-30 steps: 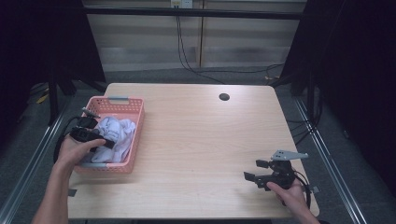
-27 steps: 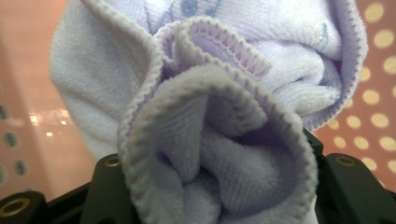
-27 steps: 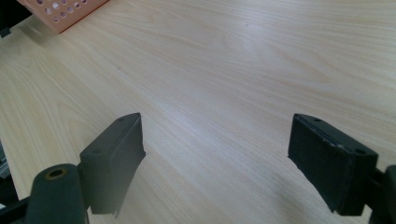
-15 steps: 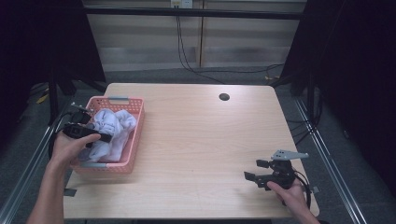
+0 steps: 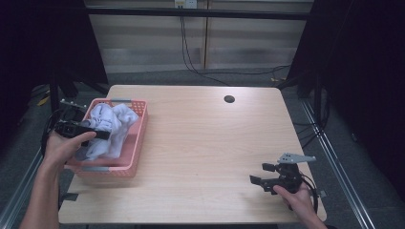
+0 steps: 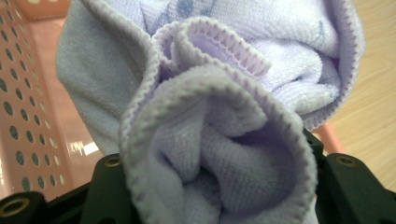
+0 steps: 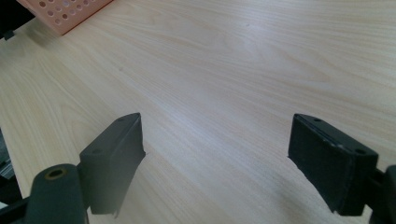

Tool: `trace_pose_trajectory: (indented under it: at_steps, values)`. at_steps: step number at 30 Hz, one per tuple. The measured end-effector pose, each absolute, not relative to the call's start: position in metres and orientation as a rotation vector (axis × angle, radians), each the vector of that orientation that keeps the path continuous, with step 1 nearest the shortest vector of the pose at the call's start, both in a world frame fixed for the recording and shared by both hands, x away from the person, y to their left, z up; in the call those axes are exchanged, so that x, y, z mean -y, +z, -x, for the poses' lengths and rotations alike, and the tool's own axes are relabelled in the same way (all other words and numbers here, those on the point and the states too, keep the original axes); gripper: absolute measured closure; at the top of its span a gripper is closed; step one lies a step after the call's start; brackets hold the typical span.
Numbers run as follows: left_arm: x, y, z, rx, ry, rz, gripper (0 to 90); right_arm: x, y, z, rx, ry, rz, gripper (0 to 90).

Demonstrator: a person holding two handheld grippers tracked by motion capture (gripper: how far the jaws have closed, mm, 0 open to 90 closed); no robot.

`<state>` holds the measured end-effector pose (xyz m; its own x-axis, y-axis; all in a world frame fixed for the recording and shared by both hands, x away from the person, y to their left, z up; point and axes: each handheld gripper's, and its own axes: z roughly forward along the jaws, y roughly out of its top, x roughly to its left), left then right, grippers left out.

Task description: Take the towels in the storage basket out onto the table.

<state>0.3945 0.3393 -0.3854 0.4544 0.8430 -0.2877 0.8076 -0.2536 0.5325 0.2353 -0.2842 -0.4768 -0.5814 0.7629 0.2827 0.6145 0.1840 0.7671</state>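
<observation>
A pale lavender towel (image 5: 112, 127) lies bunched in a pink perforated basket (image 5: 137, 143) at the table's left side. My left gripper (image 5: 100, 135) reaches into the basket from the left and is shut on a thick fold of that towel (image 6: 224, 149), which bulges out between the two black jaws and is raised above the basket floor (image 6: 28, 116). My right gripper (image 5: 258, 182) rests low at the table's front right, held by a hand. In its own view this right gripper (image 7: 217, 140) stands open over bare wood with nothing between its jaws.
The light wooden table (image 5: 205, 143) has a small round dark hole (image 5: 229, 99) near its far edge. A corner of the pink basket (image 7: 65, 14) shows far off in the right gripper view. Dark floor and metal framing surround the table.
My left hand has lifted and drifted a little leftward, and the gripped towel has risen with it inside the basket. The right gripper has stayed where it was.
</observation>
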Motion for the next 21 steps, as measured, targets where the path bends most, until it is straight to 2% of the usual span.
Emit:
trace_pose_trajectory:
  at_steps: [21]
  values:
    - [-0.333, -0.343, -0.381, -1.294, 0.166, -2.046, 43.1, 0.284, -0.476, -0.235, -2.29, 1.356, -1.344, 17.8]
